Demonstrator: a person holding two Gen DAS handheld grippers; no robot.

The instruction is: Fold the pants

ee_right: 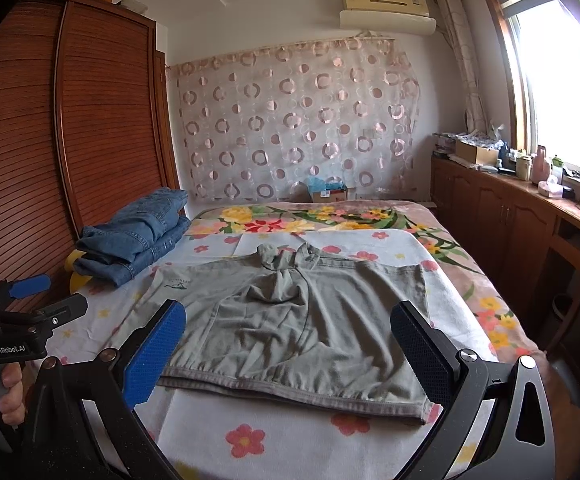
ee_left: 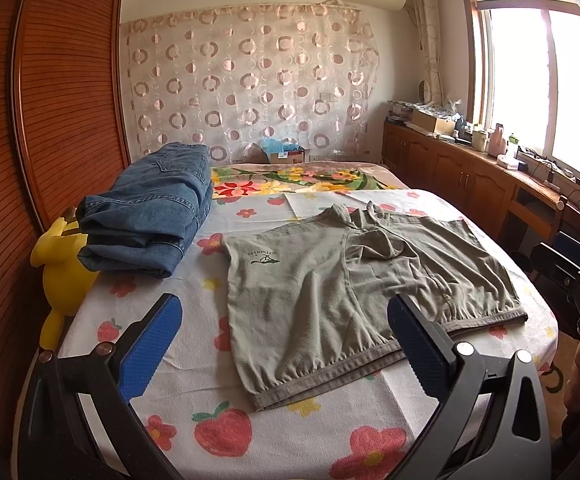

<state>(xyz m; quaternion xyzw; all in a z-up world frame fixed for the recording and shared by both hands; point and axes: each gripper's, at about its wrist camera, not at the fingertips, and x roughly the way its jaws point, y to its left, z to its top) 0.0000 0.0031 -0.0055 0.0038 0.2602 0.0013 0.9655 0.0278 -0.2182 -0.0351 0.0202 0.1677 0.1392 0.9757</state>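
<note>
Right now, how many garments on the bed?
2: folded blue jeans at the far left edge, grey shorts spread flat mid-bed. More jeans may be stacked in that pile.

Daylight floods from the overexposed window (ee_left: 562,80) at right; sharp focus, fisheye-curved edges.

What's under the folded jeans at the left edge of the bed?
A yellow plush toy sticks out from beneath the folded jeans, wedged against the wardrobe. The jeans' inner side rests on the floral sheet. How much of the toy lies under them is hidden.
</note>
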